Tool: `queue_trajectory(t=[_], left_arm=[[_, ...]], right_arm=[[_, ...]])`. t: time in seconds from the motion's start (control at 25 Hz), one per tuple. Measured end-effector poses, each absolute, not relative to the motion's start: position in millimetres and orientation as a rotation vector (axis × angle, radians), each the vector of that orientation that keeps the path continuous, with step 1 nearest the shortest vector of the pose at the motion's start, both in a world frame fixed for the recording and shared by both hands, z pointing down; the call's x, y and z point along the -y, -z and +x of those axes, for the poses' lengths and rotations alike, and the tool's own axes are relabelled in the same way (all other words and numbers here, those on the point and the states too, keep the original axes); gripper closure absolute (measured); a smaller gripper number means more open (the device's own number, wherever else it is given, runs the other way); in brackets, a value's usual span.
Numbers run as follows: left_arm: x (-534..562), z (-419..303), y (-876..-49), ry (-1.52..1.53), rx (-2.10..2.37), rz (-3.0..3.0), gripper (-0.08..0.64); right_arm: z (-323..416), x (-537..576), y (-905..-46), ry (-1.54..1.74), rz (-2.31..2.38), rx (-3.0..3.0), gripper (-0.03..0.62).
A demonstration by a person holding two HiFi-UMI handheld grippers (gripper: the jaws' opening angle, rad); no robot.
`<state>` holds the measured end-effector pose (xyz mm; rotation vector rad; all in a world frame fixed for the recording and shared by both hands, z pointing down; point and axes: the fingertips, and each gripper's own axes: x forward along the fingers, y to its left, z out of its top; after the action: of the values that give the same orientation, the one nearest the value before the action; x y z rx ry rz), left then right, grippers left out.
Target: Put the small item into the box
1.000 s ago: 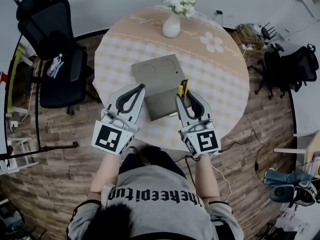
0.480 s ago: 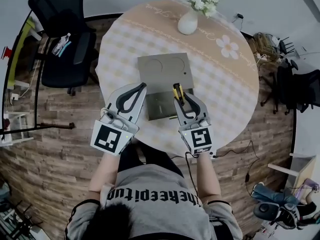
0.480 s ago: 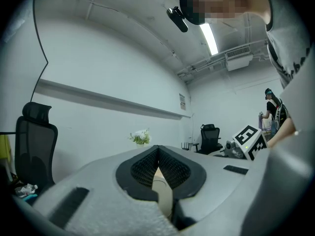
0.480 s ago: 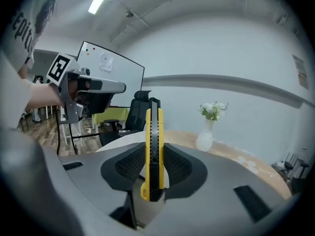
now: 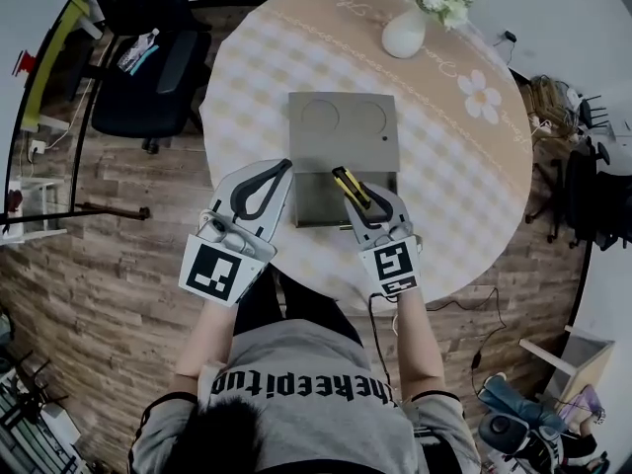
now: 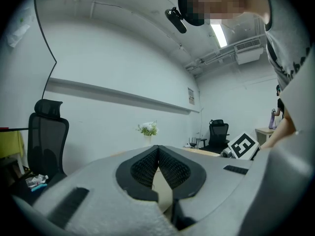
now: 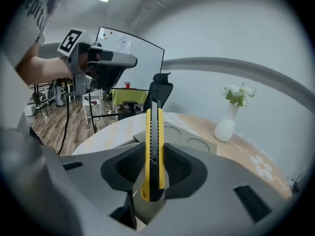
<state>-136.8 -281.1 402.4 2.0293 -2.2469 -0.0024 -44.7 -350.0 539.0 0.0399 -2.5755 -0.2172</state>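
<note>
Knife (image 5: 353,188) sits clamped in the right gripper (image 5: 366,201) above the open box (image 5: 321,205); the left gripper (image 5: 280,171) is pinched together, empty. Let go off-centre (it juts well forward), the knife could strike the rim and bounce onto the table (image 5: 454,166).

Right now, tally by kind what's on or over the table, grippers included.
Grippers: 2, the left gripper and the right gripper
Box: 1
Knife: 1, held in the right gripper
Vase of flowers: 1
Total: 5
</note>
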Motion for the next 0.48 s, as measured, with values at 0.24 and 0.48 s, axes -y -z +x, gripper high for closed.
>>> queue_trajectory(t=[0.24, 0.48], left_arm=[[272, -141, -410, -0.011, 2.286, 1.968, 0.546], [266, -145, -414, -0.026, 2.308, 1.925, 0.546]], right_arm=[[-48, 342, -563, 0.332, -0.121, 2.472, 0.472], [-49, 333, -588, 0.445, -0.272, 2.342, 0.472]])
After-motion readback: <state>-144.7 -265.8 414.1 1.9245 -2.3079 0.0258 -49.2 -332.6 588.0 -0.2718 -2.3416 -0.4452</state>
